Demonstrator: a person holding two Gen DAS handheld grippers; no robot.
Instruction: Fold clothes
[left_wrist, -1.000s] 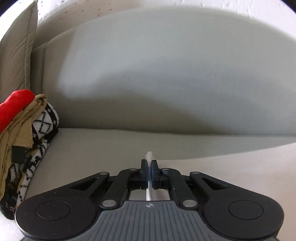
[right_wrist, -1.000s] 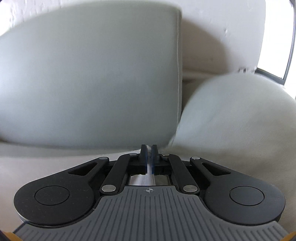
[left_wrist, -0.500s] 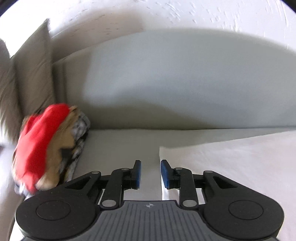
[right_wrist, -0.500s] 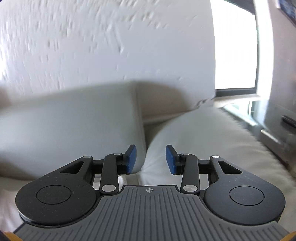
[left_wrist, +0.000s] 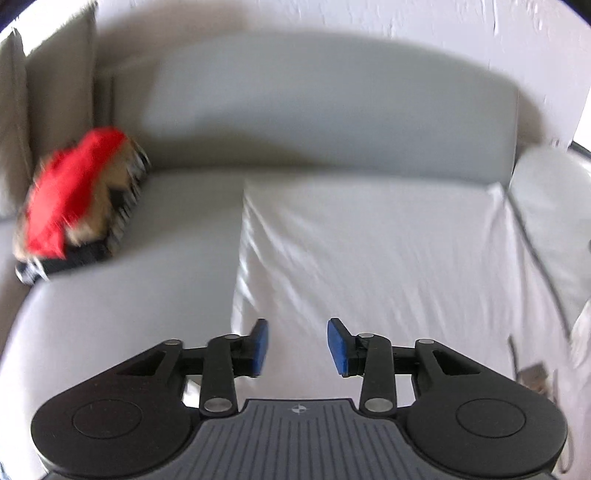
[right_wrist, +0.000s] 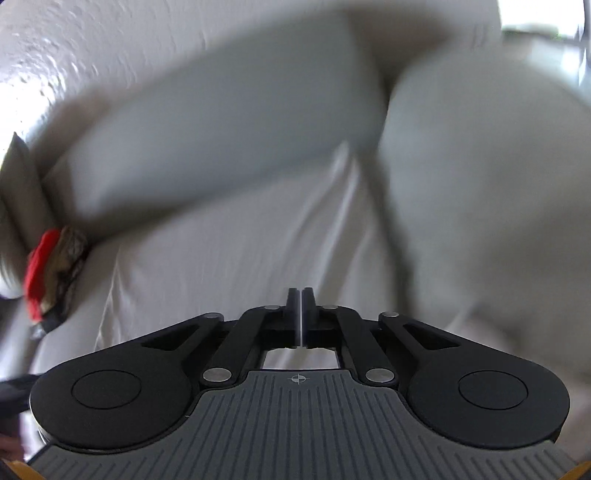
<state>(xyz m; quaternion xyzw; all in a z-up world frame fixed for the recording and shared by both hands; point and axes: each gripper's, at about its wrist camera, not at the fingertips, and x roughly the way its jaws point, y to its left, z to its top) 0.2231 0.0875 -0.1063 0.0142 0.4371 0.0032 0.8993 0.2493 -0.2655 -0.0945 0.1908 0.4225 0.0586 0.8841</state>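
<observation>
thin white wrinkled cloth (left_wrist: 369, 251) flat on grey sofa (left_wrist: 317, 122) | limp, light; take corners | left gripper (left_wrist: 297, 345) jaws apart | right gripper (right_wrist: 301, 308) jaws together, nothing seen between

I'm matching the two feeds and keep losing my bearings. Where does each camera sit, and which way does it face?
Left wrist: on the left gripper, jaws open, facing the sofa back over a spread white cloth; own fingers show.
Right wrist: on the right gripper, jaws closed, angled over the same cloth towards the sofa's armrest; blurred.
Shared: the cloth, sofa, and a clothes pile topped with red.
</observation>
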